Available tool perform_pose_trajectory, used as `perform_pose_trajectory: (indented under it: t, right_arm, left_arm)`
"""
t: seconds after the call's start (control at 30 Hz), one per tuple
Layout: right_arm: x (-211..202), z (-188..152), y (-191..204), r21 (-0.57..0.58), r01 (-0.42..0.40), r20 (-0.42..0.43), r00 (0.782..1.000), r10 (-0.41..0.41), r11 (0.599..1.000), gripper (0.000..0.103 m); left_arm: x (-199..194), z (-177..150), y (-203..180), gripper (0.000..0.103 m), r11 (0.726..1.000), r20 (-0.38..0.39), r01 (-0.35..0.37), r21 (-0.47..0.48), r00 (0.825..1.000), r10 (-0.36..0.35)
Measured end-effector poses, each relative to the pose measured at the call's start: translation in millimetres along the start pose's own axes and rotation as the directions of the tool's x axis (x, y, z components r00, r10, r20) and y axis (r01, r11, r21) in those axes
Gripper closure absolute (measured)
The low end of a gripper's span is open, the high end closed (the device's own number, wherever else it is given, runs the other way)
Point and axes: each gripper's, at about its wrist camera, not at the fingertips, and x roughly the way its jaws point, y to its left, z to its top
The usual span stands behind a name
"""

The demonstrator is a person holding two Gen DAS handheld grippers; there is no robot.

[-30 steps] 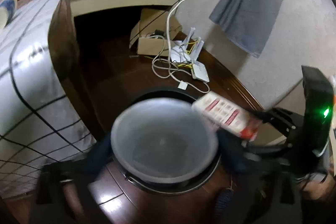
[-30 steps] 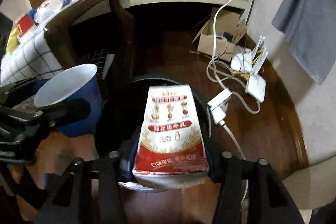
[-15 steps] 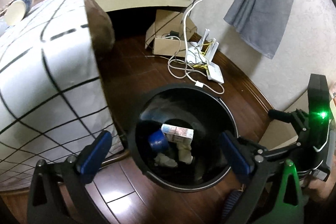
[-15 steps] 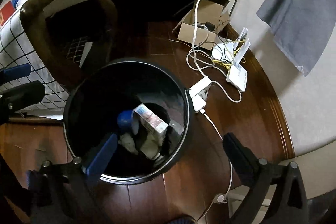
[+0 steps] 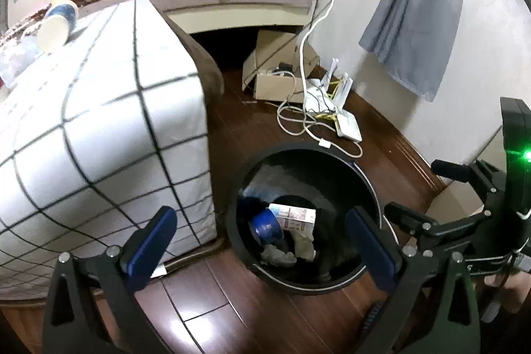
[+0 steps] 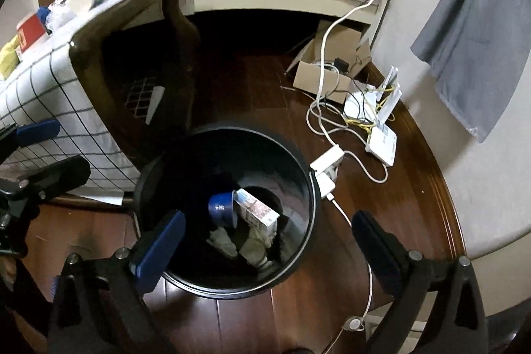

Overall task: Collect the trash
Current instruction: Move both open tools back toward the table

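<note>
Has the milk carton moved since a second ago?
Yes. It left the right claw and dropped into the bin; the carton lies beside the blue cup.

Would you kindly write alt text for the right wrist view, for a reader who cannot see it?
The open, empty right tool hangs over a black trash bin on a dark wood floor, with a blue cup, a milk carton and crumpled paper inside. More litter sits on the checked-cloth table at left; cables and a router lie to the right.
</note>
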Motion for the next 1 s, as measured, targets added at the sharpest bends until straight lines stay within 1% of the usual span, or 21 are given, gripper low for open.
perform_pose_trajectory:
  t: [0.43, 0.57, 0.67, 0.83, 0.93, 1.0]
  right_arm:
    - [-34.9, 26.2, 6.6, 0.047, -0.033, 0.112, 0.993, 0.028, 0.998, 0.001]
    - [-40.2, 37.4, 12.1, 0.061, -0.060, 0.151, 0.987, 0.050, 0.996, 0.001]
    - [-43.6, 50.0, 18.4, 0.078, -0.094, 0.186, 0.979, 0.078, 0.993, 0.001]
    - [-48.4, 69.9, 38.1, 0.086, -0.122, 0.229, 0.968, 0.100, 0.989, 0.001]
    - [-54.9, 84.1, 60.1, 0.054, -0.120, 0.259, 0.961, 0.102, 0.991, 0.001]
    - [-60.3, 93.7, 77.8, 0.025, -0.133, 0.282, 0.952, 0.121, 0.991, 0.001]
  left_arm:
    - [-40.6, 15.2, 14.9, 0.001, 0.999, 0.091, -0.035, -0.017, 0.995, 0.037]
    - [-55.4, 19.7, 25.0, 0.001, 0.998, 0.125, -0.060, -0.021, 0.990, 0.062]
    - [-65.6, 23.7, 37.0, 0.001, 0.997, 0.149, -0.075, -0.037, 0.986, 0.080]
    - [-87.2, 27.8, 66.7, 0.001, 0.989, 0.193, -0.122, -0.077, 0.972, 0.135]
    - [-98.8, 27.5, 88.1, 0.001, 0.982, 0.212, -0.159, -0.104, 0.961, 0.179]
    - [-108.9, 25.1, 109.5, 0.001, 0.972, 0.223, -0.195, -0.134, 0.949, 0.222]
